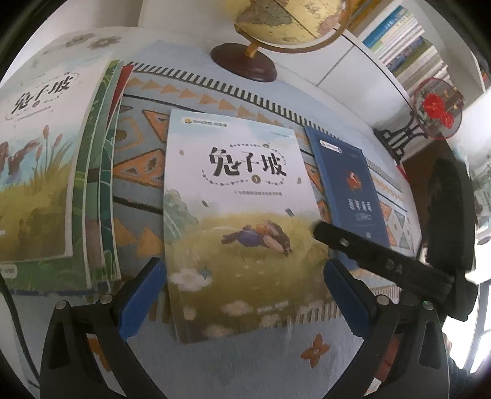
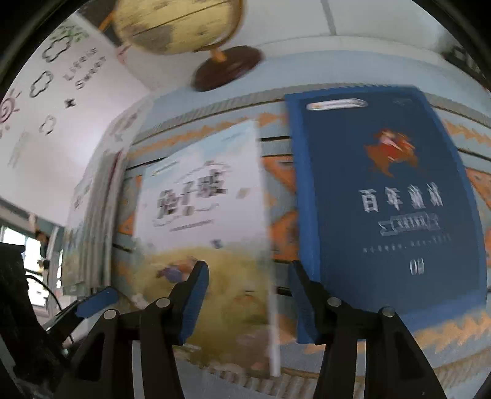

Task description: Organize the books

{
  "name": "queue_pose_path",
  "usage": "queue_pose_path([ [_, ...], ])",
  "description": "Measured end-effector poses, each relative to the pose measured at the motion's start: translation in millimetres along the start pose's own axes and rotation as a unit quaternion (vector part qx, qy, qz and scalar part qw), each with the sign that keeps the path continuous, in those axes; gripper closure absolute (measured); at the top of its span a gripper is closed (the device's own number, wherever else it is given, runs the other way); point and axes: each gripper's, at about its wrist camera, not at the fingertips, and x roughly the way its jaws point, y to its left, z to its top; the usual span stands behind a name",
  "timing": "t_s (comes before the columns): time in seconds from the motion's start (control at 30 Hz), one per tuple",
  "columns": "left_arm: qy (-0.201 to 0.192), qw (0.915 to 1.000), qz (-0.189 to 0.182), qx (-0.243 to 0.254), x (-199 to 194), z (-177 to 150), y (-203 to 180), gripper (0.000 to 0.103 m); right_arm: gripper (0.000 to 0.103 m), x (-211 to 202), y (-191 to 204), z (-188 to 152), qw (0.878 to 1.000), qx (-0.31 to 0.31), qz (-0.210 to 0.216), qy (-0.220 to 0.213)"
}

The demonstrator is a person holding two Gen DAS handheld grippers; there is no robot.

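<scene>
A picture book with a rabbit on its cover lies flat on the patterned cloth. My left gripper hovers over the book's near end, open, one blue pad on either side of it. My right gripper is open too, and the book's right edge runs between its pads without touching them. One of its black fingers reaches in from the right in the left wrist view. A dark blue book lies just right of the rabbit book. A stack of similar picture books sits at the left.
A globe on a dark wooden base stands at the far edge of the cloth. Behind it to the right are white shelves packed with books and a round red fan ornament. A white printed sheet leans at the left.
</scene>
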Motion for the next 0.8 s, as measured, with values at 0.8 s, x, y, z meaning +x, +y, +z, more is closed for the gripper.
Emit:
queue_pose_path([
  [0.8, 0.017, 0.9985, 0.051, -0.004, 24.0, -4.2, -6.8, 0.001, 0.062, 0.2, 14.3, -20.7, 0.992, -0.101, 0.066, 0.035],
])
